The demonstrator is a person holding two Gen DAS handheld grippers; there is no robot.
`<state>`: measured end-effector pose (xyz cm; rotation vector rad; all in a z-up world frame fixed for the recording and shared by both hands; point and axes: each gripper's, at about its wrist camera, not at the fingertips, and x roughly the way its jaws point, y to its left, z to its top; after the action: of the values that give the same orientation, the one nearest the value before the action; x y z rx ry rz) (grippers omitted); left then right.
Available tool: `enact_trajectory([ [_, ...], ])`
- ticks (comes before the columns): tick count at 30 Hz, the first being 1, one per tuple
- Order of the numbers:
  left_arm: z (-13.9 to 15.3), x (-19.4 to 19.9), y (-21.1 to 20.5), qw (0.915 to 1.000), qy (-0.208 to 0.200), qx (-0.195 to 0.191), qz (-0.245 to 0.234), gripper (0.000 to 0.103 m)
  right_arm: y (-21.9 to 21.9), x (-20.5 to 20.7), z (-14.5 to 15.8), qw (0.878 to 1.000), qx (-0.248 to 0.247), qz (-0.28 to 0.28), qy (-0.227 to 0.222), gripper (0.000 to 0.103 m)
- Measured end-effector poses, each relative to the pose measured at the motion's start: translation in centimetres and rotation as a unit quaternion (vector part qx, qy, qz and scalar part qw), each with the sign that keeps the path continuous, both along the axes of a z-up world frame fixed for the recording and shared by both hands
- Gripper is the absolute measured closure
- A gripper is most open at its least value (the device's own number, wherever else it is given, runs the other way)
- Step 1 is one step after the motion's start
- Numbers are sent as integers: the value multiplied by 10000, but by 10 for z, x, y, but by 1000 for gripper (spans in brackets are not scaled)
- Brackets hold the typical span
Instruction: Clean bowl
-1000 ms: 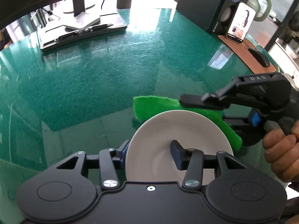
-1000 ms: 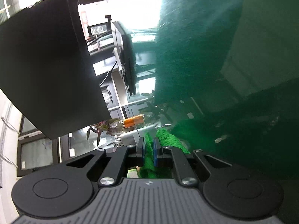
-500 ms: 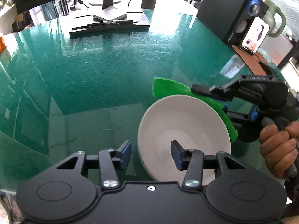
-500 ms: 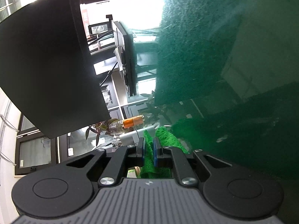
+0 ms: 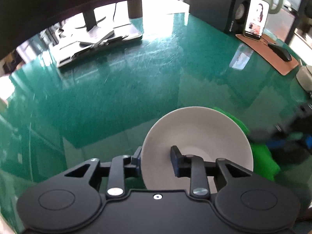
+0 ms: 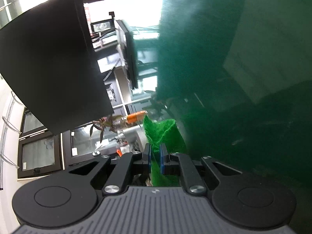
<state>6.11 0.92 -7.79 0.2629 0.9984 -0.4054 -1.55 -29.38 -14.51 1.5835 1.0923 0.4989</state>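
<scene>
Presently the left claw (image 5: 156, 159) grips the white bowl (image 5: 197, 136) by its near rim, one finger outside and one inside, its jaws having just closed further onto the wall; the bowl sits tilted above the green desk (image 5: 117, 97), apparently held so its inside faces the cloth. The right claw (image 6: 155, 156) is clamped on the green cloth (image 6: 163, 132); the cloth lies just beside the bowl's far rim, evidently ready for wiping.

You face a glossy green surface (image 5: 120, 89) that mirrors bright window light. A monitor stand (image 5: 89, 22) sits at its far edge, a black speaker (image 5: 212, 3) and a lit phone (image 5: 256, 17) far right; dark-framed windows (image 6: 37, 150) show beside it.
</scene>
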Motion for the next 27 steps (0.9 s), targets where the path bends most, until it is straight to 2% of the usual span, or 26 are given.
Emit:
enact_trajectory([
  [6,-3,-1,-2,9998,-160,84,-31,72,5,9,-5,9992,134,-359,106,93],
  [9,-3,-2,-3,9998,-184,96,-24,72,5,23,-4,9987,96,-493,86,93],
  [15,-3,-4,-4,9997,-222,96,35,72,14,47,-2,9968,370,-710,-29,93],
  [27,-3,-2,-4,9997,-220,122,-2,72,5,4,-4,9977,396,-519,169,93],
])
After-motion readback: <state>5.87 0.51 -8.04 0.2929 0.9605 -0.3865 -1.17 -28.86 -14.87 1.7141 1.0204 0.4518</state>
